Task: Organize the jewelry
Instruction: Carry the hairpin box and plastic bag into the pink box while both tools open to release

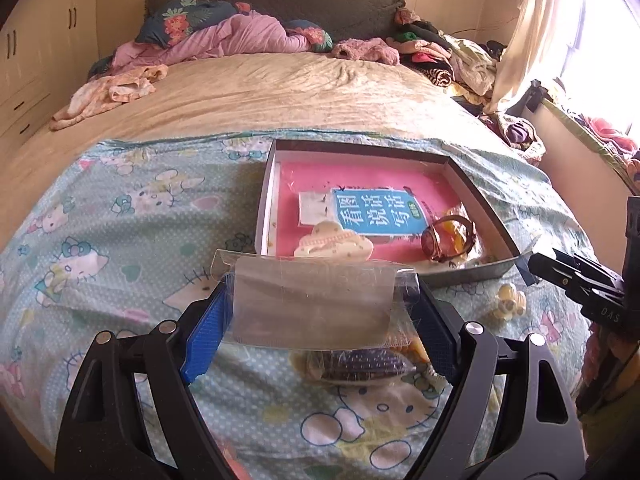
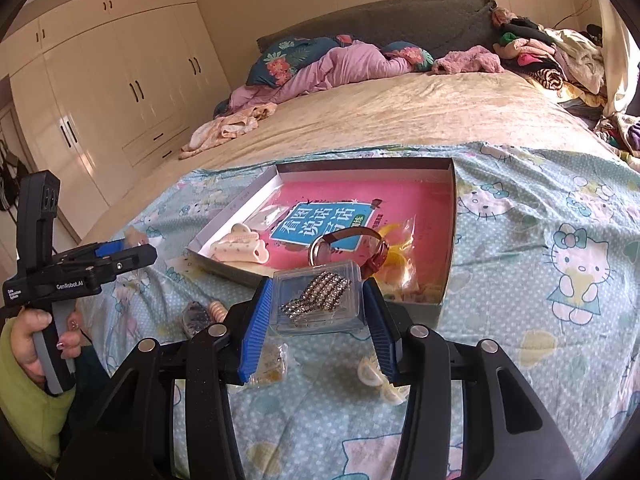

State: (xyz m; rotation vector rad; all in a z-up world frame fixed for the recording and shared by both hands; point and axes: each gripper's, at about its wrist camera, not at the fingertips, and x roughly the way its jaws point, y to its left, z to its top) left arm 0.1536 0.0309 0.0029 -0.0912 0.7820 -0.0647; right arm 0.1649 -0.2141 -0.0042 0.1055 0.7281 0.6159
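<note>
Left gripper (image 1: 320, 312) clamping clear packet (image 1: 312, 304), hovering just short of box (image 1: 476, 192) near wall; open bedspread (image 1: 120, 220) lying leftward. Right gripper (image 2: 318, 300) clamping clear case (image 2: 318, 298) of rhinestone clip, hovering over same wall. Watch (image 2: 348, 248) lying inside box, just ahead.

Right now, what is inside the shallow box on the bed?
The shallow box holds a pink book, a cream hair claw, a red-strapped watch and a clear bag of yellow items. Whatever lies beneath the book is covered.
</note>
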